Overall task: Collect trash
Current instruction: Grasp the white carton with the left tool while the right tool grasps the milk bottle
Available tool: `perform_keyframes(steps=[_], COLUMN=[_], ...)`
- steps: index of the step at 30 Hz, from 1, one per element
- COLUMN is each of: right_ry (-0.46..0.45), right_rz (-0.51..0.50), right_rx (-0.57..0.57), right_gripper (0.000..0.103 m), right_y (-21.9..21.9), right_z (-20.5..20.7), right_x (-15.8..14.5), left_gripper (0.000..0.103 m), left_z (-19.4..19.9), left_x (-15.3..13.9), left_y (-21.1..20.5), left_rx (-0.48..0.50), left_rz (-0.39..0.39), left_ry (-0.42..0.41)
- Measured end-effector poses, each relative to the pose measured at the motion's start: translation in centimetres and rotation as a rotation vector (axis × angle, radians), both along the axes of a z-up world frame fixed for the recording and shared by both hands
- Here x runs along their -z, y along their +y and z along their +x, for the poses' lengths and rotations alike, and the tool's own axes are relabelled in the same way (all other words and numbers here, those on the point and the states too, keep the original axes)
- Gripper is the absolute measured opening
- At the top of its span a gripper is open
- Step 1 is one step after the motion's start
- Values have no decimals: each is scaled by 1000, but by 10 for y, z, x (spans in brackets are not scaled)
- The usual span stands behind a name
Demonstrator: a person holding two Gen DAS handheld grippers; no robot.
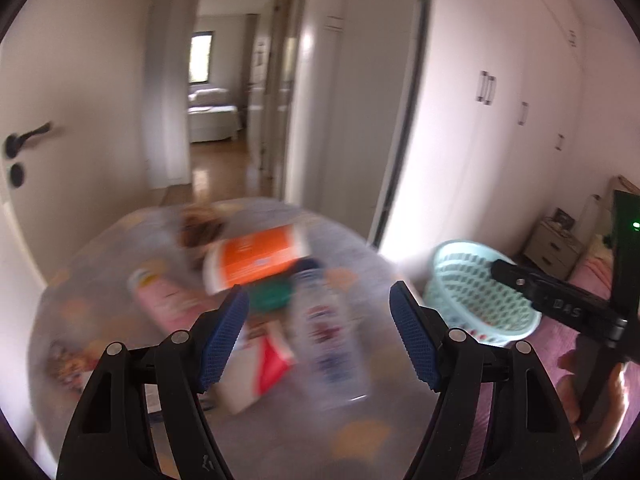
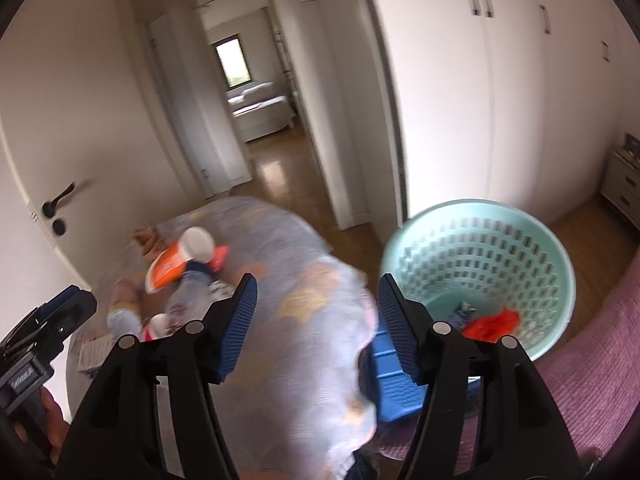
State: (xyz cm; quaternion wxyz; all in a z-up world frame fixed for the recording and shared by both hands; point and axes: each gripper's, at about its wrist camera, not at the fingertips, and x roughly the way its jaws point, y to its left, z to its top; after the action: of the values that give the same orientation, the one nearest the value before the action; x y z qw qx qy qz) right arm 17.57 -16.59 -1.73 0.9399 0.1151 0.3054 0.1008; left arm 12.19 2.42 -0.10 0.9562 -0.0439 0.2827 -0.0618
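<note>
A: Start close. What does the left wrist view show?

B: The left gripper point(image 1: 318, 334) has its blue pads spread wide with nothing between them. Just past them, on a grey patterned cloth point(image 1: 100, 272), lies a blurred heap of trash: a clear bottle point(image 1: 328, 336), an orange carton point(image 1: 256, 258), a pink tube point(image 1: 164, 300) and a red and white wrapper point(image 1: 268, 364). Off to the right sits the green basket point(image 1: 476, 292), with the other gripper's black body in front of it.

A: And the right wrist view?

B: The right gripper point(image 2: 318, 322) is likewise released, holding nothing. Its jaws frame the cloth's bare drooping edge, with a blue plastic piece point(image 2: 394, 376) below it. The trash pile shows smaller here, to the left, so its details are hard to tell.

A: What does this view add?

B: It looks down into the basket point(image 2: 480, 240), which the left view sees only from the side. A red scrap point(image 2: 494, 324) and a small pale packet point(image 2: 464, 312) lie at the bottom. The basket stands beside a pink bedspread point(image 2: 592, 364).

A: Farther off?

B: Both views show a white door with a black handle point(image 1: 28, 138), white wardrobes point(image 2: 500, 80), and a hallway leading to a bed under a window point(image 1: 200, 58).
</note>
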Motion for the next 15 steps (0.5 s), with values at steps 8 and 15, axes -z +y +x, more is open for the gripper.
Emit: perform_keyframes(steps=[8, 15], right_ry=[46, 127], right_rz=[-12, -31], right_rx=[-131, -172], right_gripper=[63, 71], right_y=[81, 130], right_z=[6, 24], right_x=[23, 48], left_gripper=[71, 71], left_z=[-3, 16], left_x=[42, 68], left_y=[113, 164], left_rx=[-226, -267], left_rz=[1, 2], left_ry=[144, 228])
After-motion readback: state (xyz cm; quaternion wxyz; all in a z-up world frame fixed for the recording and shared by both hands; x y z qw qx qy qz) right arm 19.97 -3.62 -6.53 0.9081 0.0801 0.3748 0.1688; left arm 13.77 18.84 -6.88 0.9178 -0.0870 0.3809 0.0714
